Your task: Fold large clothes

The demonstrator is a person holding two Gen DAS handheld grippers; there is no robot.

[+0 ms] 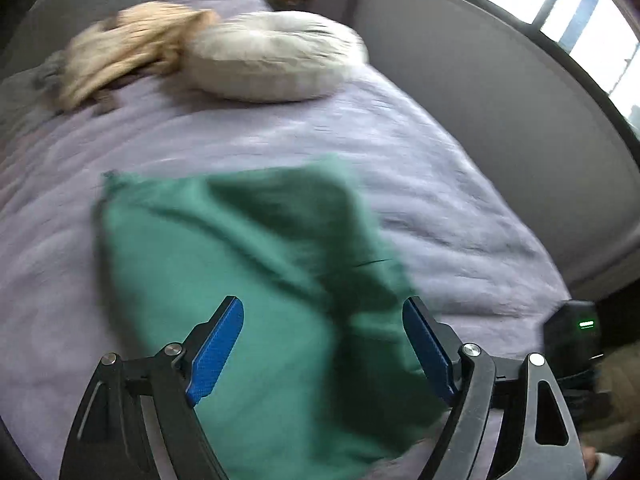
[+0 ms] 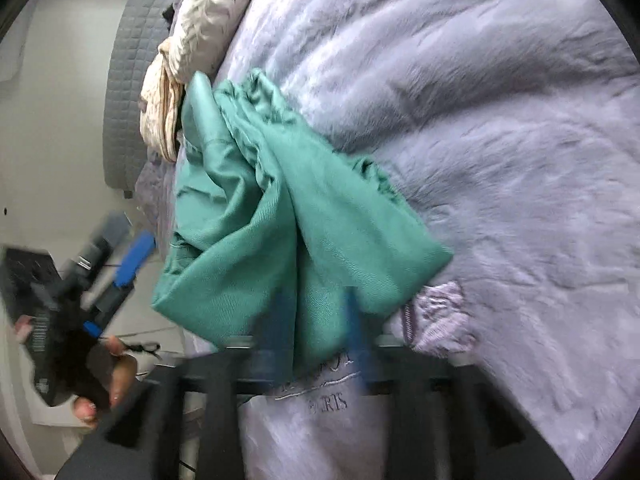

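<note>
Green garment [image 2: 280,216] pinched by right gripper [image 2: 316,344]; left gripper [image 1: 320,344] wide apart.

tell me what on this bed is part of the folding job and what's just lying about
Part of the job:
- green garment
- left gripper, open above it
- right gripper, blurred, at the garment's edge

Just lying about:
- white pillow
- beige clothes
- lilac bedspread

Matt green cloth garment [image 1: 248,264] on fuzzy lavender blanket [image 1: 400,140].
</note>
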